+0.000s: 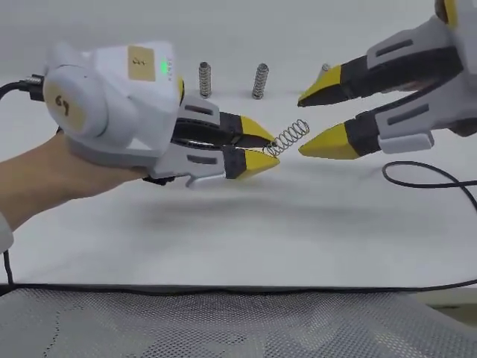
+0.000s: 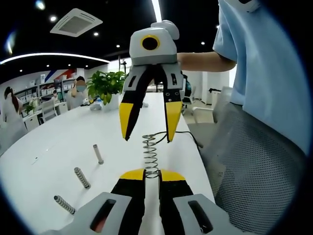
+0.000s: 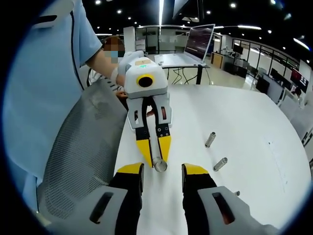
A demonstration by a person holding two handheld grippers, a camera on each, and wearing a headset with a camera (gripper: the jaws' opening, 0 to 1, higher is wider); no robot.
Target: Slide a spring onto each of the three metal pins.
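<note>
Spring (image 1: 289, 137) is a thin bright-wire coil, open-wound, held clear above the table (image 1: 223, 239). Left gripper (image 1: 270, 151) lies level and points right in the head view, with a hand (image 1: 82, 177) round its body. Its jaws are pressed together, pinching one end of the spring. The rest of the coil sticks out past the left gripper's tips, tilted slightly up. Right gripper (image 1: 300, 125) faces the left gripper nose to nose, jaws spread. The spring's free end sits at their mouth; I can't tell if it touches. On the table beyond the left gripper: first loaded pin (image 1: 205, 78) and second loaded pin (image 1: 260, 80), each wearing a spring, plus a bare pin (image 1: 325, 68).
</note>
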